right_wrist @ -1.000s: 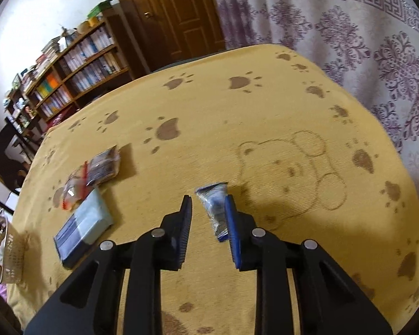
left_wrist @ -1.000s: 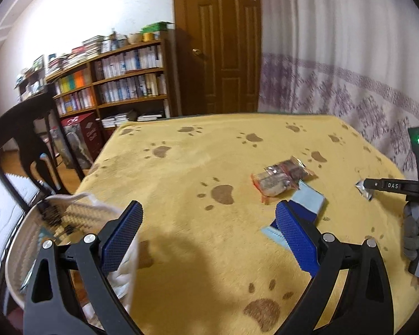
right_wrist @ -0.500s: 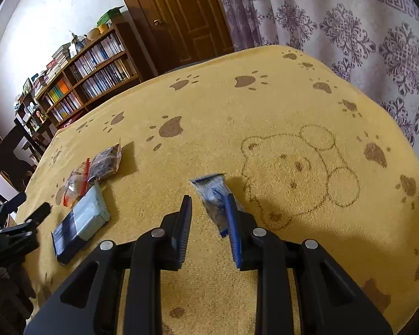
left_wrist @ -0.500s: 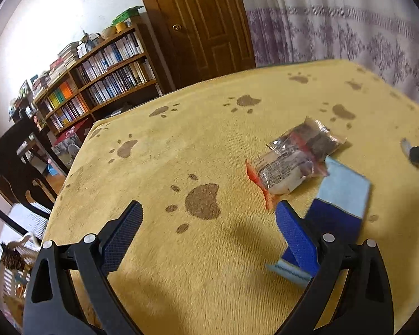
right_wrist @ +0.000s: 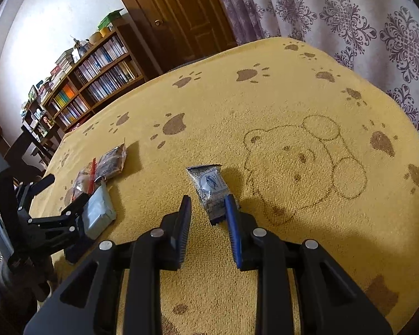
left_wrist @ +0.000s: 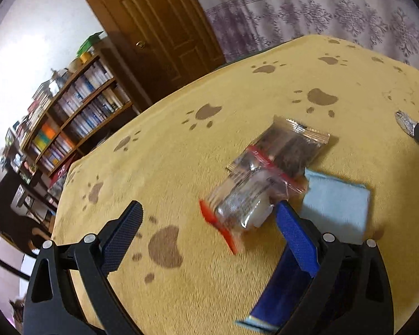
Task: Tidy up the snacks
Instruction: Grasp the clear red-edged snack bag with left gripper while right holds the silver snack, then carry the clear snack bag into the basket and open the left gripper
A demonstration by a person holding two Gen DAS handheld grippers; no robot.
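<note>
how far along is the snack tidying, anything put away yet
Nothing looks put away in these views: no container is visible. Four packs lie on the yellow cloth. In hand: the open right gripper straddles the small blue-and-white packet; the open left gripper approaches the clear red-sealed packet. Left: the dark snack pack and the light blue box.

Your snacks: clear red-edged packet (left_wrist: 244, 206) lies flat, overlapping a dark-filled clear packet (left_wrist: 289, 146). Pale-blue-and-navy pack (left_wrist: 335, 205) flat, touching both. Small blue-printed sachet (right_wrist: 211, 188) lies well apart, contents possibly seeds; view's too blurry.
</note>
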